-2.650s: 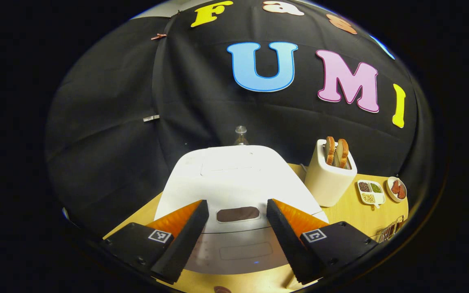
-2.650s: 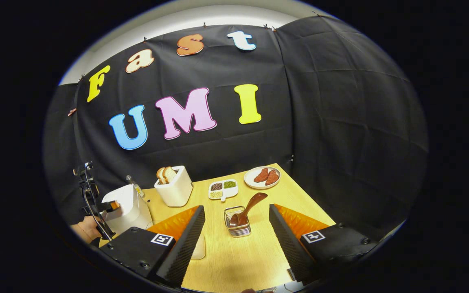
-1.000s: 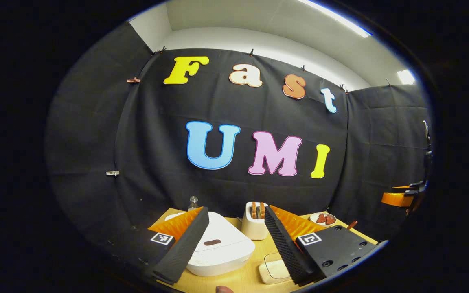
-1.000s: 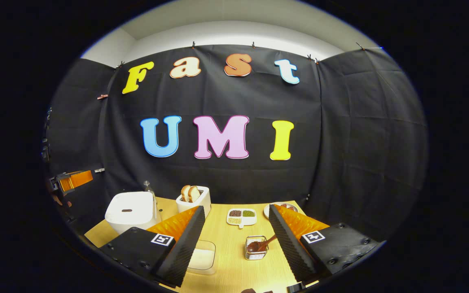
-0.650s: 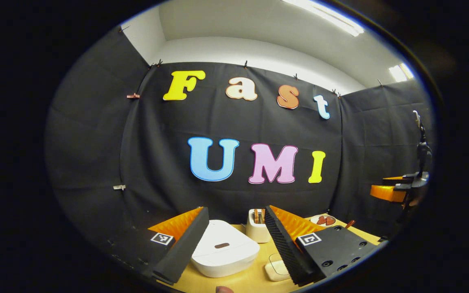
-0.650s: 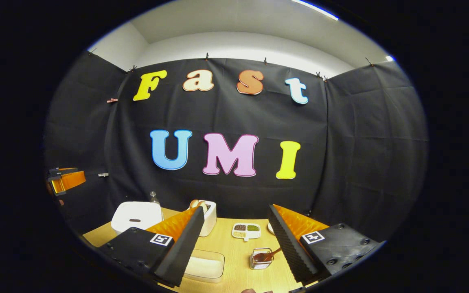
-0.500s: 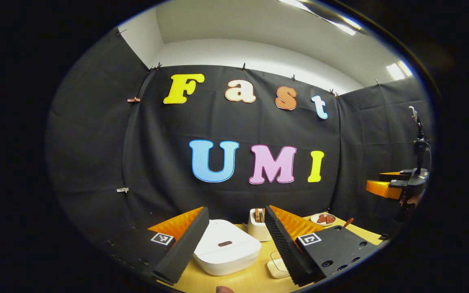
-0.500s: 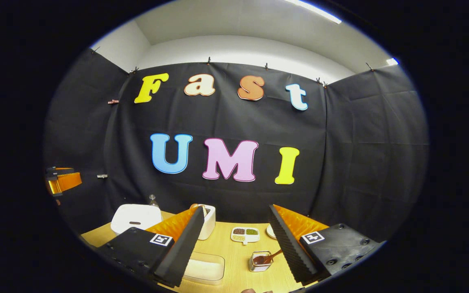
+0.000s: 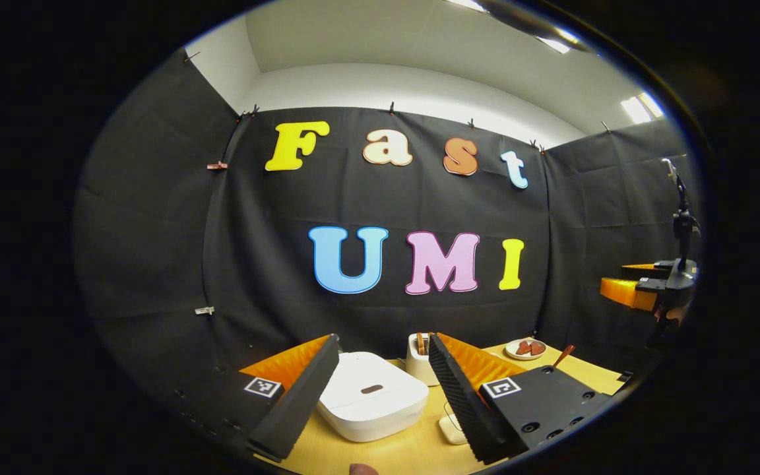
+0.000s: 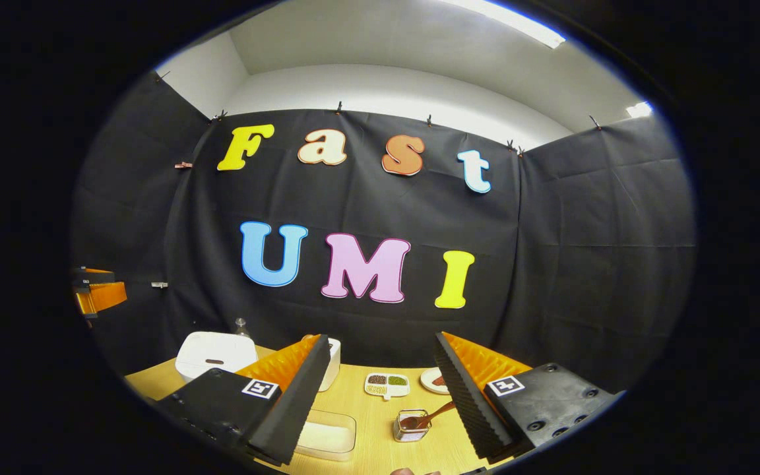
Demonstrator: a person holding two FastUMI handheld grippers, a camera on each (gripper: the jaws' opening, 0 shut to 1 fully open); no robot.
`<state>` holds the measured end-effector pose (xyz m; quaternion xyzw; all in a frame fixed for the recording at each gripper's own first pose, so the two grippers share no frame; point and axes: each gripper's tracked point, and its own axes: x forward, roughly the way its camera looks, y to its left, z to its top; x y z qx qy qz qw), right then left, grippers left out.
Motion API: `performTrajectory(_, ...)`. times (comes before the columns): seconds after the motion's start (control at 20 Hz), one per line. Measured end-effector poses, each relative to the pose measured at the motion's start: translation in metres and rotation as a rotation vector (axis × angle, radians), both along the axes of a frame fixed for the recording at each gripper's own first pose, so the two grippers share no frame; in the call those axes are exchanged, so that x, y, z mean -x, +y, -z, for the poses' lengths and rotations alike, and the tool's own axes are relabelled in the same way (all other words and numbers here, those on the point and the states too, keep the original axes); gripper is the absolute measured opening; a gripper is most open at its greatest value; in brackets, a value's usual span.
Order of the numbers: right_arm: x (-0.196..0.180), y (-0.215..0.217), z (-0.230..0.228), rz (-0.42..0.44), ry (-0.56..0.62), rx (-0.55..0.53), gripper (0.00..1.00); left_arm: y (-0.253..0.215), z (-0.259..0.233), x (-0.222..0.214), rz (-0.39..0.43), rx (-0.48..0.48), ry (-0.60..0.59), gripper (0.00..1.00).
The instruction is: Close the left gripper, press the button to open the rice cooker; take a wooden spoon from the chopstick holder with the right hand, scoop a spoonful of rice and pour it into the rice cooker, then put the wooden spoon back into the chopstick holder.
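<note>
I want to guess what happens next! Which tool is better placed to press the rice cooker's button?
Probably the left tool: the rice cooker, lid down, lies between its open fingers. From the right tool, it sits off to the side.

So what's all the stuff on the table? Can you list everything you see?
rice cooker: one, white, lid shut, table's left end
bottle: one, clear, behind the rice cooker
toaster: one, cream, bread slices in it, right of the cooker
divided dish: one, white, dark, green and pale grains
plate: one, white, reddish-brown food, far right
rice container: one, clear, near edge
chopstick holder: one, metal wire
wooden spoon: one, brown, in the holder
table: one, light wood
left gripper: open, above the table
right gripper: open, above the table
</note>
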<state>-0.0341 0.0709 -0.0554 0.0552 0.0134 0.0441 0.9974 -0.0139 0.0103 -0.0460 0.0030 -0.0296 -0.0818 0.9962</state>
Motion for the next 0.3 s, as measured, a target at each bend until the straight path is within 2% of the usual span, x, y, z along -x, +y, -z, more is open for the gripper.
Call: performTrajectory(0.3,-0.0037,0.0073,-0.0035,-0.017,0.0,0.014,0.99,0.0036,-0.0004,-0.0045,-0.014,-0.021,0.003,0.95)
